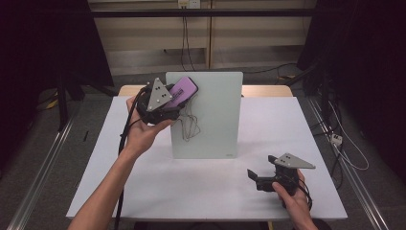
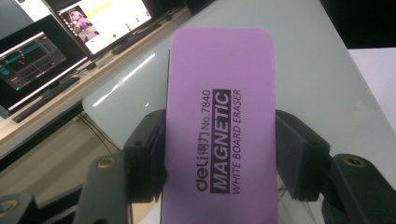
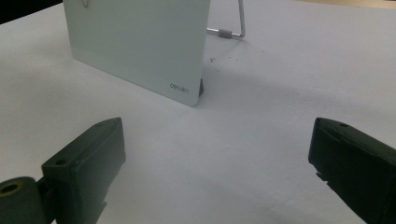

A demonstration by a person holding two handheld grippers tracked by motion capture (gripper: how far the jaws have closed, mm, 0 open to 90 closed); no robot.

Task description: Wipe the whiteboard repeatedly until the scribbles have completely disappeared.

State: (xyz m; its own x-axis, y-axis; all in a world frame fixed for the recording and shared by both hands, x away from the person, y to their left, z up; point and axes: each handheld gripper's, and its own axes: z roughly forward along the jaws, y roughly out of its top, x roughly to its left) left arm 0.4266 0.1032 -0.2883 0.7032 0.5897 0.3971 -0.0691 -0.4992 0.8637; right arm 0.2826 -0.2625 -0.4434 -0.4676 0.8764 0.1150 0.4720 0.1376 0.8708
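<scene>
A purple magnetic whiteboard eraser point(image 1: 183, 90) point(image 2: 222, 116) is clamped between the jaws of my left gripper point(image 1: 178, 101) point(image 2: 219, 154), which is shut on it. I hold it up against the top left corner of a pale glass whiteboard point(image 1: 210, 120) point(image 2: 317, 70) point(image 3: 140, 42) that stands upright on the table. Thin pen scribbles point(image 1: 187, 125) mark the board just below the eraser. My right gripper point(image 1: 258, 179) point(image 3: 217, 172) rests low over the table at the front right, open, with nothing between its jaws.
The white table point(image 1: 268, 124) has free room around the board. A metal wire stand point(image 3: 233, 28) props the board from behind. Monitors point(image 2: 70, 37) sit on a desk beyond the board. Cables point(image 1: 344, 148) lie on the floor to the right.
</scene>
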